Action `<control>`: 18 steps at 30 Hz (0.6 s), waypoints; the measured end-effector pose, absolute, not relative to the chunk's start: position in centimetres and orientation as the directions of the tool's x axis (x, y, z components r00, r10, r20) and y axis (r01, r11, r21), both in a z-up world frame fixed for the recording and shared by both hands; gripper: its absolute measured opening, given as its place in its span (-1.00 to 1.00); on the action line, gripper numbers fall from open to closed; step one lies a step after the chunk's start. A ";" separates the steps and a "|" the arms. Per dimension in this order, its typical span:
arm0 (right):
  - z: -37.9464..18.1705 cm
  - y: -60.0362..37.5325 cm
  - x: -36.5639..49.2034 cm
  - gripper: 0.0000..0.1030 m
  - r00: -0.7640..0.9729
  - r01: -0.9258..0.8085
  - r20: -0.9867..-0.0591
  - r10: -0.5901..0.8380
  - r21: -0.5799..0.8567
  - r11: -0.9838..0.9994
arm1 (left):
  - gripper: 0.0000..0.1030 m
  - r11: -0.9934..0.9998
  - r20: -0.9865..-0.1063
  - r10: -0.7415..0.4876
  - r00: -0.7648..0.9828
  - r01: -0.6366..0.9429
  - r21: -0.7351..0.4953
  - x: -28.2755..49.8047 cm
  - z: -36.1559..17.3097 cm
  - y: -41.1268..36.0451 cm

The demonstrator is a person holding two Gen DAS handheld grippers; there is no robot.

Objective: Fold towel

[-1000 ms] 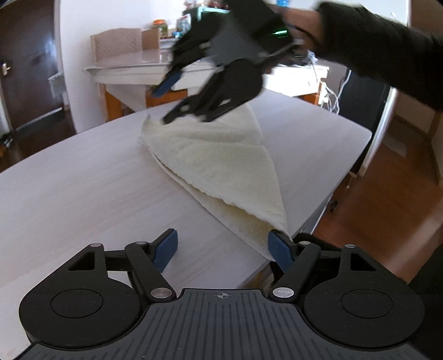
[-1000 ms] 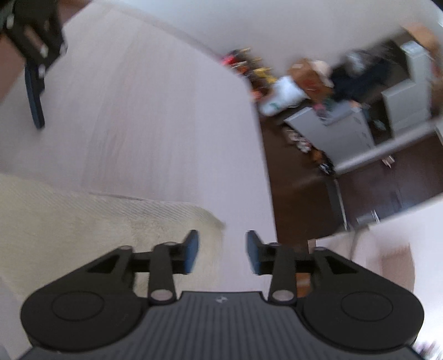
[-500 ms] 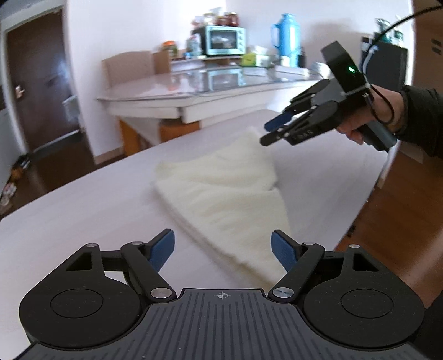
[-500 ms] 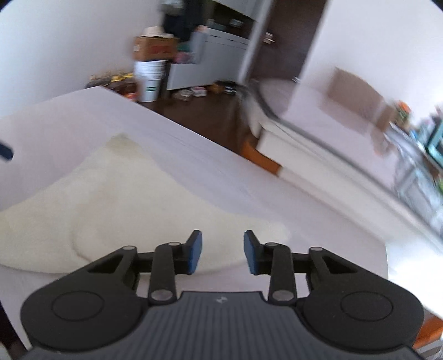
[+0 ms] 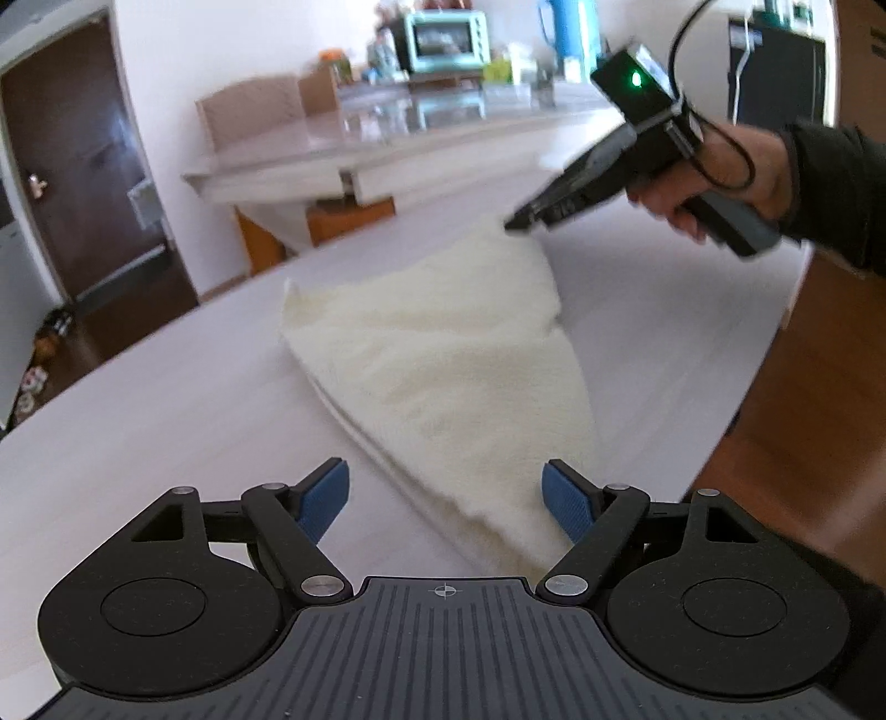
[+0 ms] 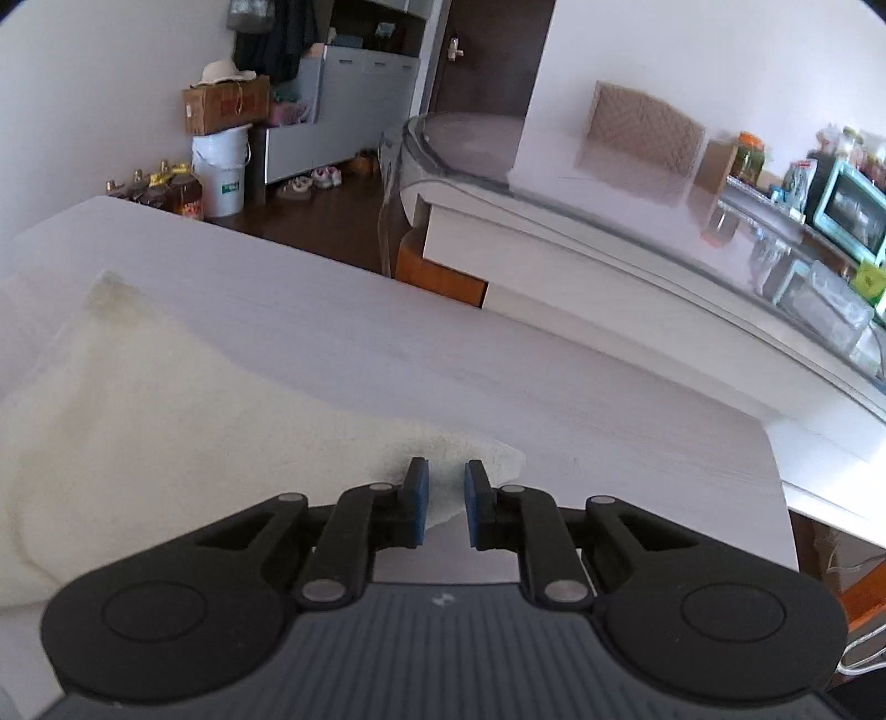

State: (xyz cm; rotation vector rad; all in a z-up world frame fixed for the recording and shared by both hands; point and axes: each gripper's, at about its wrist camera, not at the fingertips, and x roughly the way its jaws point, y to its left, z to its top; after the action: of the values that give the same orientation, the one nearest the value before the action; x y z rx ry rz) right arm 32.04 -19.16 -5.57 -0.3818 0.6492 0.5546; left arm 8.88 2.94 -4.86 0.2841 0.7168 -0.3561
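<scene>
A cream towel (image 5: 443, 365) lies folded in a triangle on the pale wooden table (image 5: 166, 399). My left gripper (image 5: 446, 498) is open, its blue pads on either side of the towel's near corner, just above the table. My right gripper (image 5: 518, 221) reaches the towel's far corner. In the right wrist view the right gripper (image 6: 443, 498) has its jaws narrowly apart with the towel's corner (image 6: 493, 459) between and under them. The towel (image 6: 138, 410) spreads to the left.
The table's right edge (image 5: 764, 354) drops to a wooden floor. A second glass-topped table (image 5: 421, 138) with a toaster oven (image 5: 443, 39) and jars stands behind. A door (image 5: 83, 183) is at left. Boxes and a bucket (image 6: 219, 171) stand by the far wall.
My right gripper has come down from above the towel to its far corner, and its jaws have narrowed. My left gripper has stayed open at the near corner.
</scene>
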 end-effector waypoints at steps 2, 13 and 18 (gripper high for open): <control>-6.1 -19.8 31.7 -0.62 0.678 -0.574 -0.651 0.342 -0.178 0.799 | 0.59 0.902 -0.688 -0.228 0.689 0.416 0.117 8.7 -4.9 3.2; -6.7 -20.1 34.0 -0.31 0.719 -0.540 -0.624 0.306 -0.224 0.811 | 0.59 0.909 -0.690 -0.239 0.683 0.407 0.087 8.1 -4.7 3.7; -5.6 -20.1 32.4 -0.32 0.741 -0.518 -0.593 0.314 -0.208 0.829 | 0.59 0.927 -0.648 -0.252 0.719 0.371 0.051 9.2 -3.3 4.7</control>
State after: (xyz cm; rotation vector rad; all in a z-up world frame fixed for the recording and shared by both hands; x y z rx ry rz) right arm 32.40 -20.09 -5.64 -0.3770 0.5735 0.4682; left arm 9.21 4.73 -3.32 0.1823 0.6871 -0.3461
